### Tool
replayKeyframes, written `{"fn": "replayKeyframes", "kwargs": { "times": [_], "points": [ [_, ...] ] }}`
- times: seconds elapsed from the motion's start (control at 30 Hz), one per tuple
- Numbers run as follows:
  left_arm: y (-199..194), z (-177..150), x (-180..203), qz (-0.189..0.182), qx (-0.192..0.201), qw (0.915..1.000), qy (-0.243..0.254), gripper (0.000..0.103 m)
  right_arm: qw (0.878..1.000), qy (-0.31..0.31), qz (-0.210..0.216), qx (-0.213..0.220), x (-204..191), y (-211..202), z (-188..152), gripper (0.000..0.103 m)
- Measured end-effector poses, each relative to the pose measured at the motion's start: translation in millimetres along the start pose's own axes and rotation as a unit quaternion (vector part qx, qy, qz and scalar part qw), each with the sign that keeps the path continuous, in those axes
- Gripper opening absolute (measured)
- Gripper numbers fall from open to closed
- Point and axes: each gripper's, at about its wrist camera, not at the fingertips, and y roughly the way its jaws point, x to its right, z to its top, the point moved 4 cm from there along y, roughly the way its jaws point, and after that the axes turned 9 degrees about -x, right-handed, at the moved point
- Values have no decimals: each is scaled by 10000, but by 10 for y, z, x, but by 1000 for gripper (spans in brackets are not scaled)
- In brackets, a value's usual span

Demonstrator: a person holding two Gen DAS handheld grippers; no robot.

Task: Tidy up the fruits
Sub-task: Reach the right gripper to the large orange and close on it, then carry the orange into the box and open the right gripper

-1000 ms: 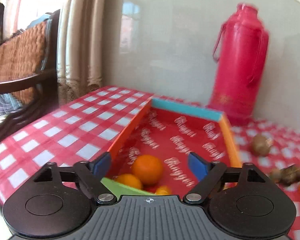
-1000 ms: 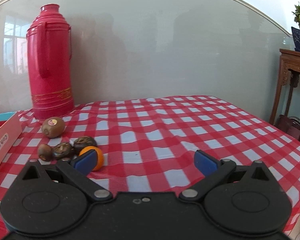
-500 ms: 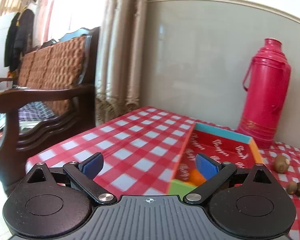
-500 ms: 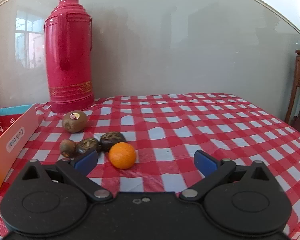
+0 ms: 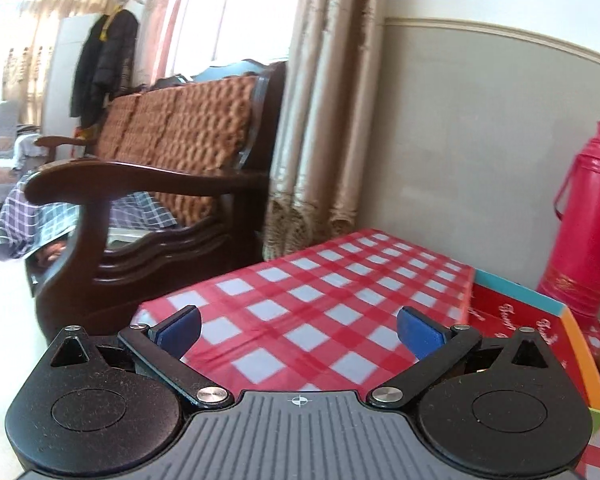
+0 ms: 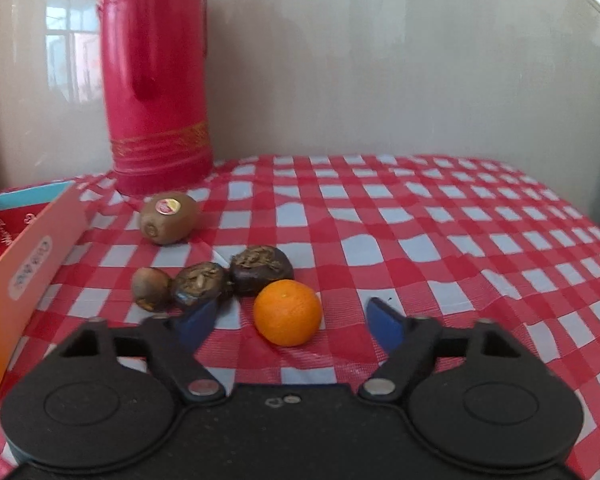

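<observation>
Orange [image 6: 287, 312] sat on the checked bench [image 6: 440, 240], between the spread, empty fingers of the right gripper [image 6: 290, 320]. Left gripper [image 5: 298, 330] was also open, empty, left of the box [image 5: 580, 344].

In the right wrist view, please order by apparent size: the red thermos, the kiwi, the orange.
1. red thermos, clearly largest.
2. orange and kiwi look about alike; the orange lies nearer the camera, so I leave them unranked.
</observation>
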Motion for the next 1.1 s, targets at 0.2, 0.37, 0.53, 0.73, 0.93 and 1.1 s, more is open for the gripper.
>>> {"fn": "replayKeyframes", "kwargs": {
  "times": [0.2, 0.37, 0.53, 0.73, 0.93, 1.1],
  "points": [
    [79, 5, -159, 146, -88, 9998, -102, 103, 9995, -56, -2, -313, -39, 147, 3, 31],
    [107, 4, -274, 200, -120, 9995, -229, 103, 9997, -165, -17, -154, -101, 77, -16, 30],
    [130, -3, -391, 226, -143, 9985, -476, 103, 9970, -289, 447, 562, -269, -238, -6, 30],
    [140, -23, -516, 261, -171, 9966, -765, 103, 9787, -947, 1413, 1148, -804, -622, -61, 30],
    [117, -47, -628, 364, -128, 9952, -902, 103, 9539, -1631, 2280, 1070, -1434, -769, -116, 30],
    [115, -54, -719, 397, -130, 9942, -992, 103, 9403, -2166, 2501, 803, -1897, -769, -149, 30]
  ]
}}
